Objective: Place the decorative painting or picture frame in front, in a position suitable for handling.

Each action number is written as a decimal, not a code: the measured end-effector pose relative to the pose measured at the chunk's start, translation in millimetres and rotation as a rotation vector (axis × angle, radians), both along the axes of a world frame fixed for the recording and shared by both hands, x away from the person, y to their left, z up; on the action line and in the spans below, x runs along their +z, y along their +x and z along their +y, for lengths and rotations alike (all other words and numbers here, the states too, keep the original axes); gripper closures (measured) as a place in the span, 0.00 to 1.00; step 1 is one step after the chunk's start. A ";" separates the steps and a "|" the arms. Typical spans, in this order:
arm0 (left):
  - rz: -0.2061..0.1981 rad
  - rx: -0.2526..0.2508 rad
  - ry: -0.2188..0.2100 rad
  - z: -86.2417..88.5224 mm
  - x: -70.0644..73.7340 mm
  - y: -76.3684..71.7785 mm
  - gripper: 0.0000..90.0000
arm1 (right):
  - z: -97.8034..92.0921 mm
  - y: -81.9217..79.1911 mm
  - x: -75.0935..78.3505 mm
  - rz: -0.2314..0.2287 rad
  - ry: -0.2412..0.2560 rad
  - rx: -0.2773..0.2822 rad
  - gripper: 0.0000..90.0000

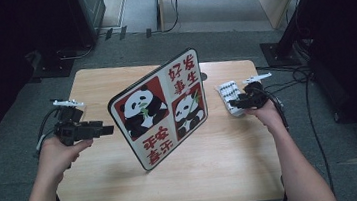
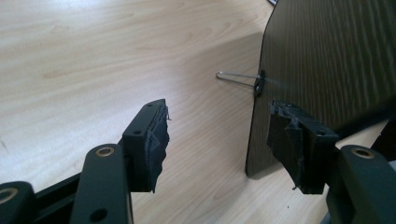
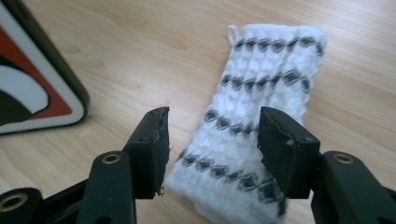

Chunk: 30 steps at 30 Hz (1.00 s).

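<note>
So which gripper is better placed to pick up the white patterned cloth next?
The right gripper: its open jaws already straddle the cloth. The left gripper faces the panda board's edge, on the board's far side.

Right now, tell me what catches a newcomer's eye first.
The panda picture board with red Chinese characters stands tilted at the middle of the wooden table. Right of it lies a white knitted cloth with dark diamond rows, under the open right gripper. The open left gripper faces the board's edge.
</note>
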<state>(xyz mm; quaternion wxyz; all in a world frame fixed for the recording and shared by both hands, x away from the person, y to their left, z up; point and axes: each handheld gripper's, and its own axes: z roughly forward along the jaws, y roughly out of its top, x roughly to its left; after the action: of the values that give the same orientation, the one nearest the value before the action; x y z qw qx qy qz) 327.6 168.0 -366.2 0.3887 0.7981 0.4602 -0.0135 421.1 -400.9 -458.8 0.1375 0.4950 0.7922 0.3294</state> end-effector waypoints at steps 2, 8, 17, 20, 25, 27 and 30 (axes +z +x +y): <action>0.003 -0.002 -0.009 1.6 -4.4 -6.5 0.44 | -3.4 3.7 0.0 -0.009 -0.009 -0.016 0.50; -0.004 -0.001 -0.036 4.3 -9.2 -23.3 0.44 | -10.2 12.1 2.7 -0.025 0.006 -0.055 0.53; -0.016 -0.035 -0.053 -6.3 -3.7 -40.6 0.43 | -19.1 25.3 -14.8 0.041 0.030 -0.102 0.53; -0.026 -0.035 -0.067 -10.3 -3.6 -43.6 0.45 | -17.0 27.2 -19.4 0.056 0.022 -0.105 0.56; -0.041 -0.041 -0.056 -20.6 -4.8 -44.9 0.51 | -13.7 29.7 -25.9 0.086 0.027 -0.115 0.60; -0.046 -0.048 -0.062 -23.9 -5.3 -43.5 0.52 | -12.5 30.6 -28.9 0.100 0.024 -0.103 0.61; -0.046 -0.049 -0.070 -28.3 -6.1 -41.2 0.51 | -11.3 30.8 -30.9 0.100 0.019 -0.092 0.66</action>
<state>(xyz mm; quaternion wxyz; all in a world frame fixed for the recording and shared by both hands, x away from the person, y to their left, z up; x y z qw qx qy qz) 286.3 139.6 -372.3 0.4263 0.7952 0.4306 -0.0205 451.9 -412.2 -489.7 0.1083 0.5480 0.7713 0.3050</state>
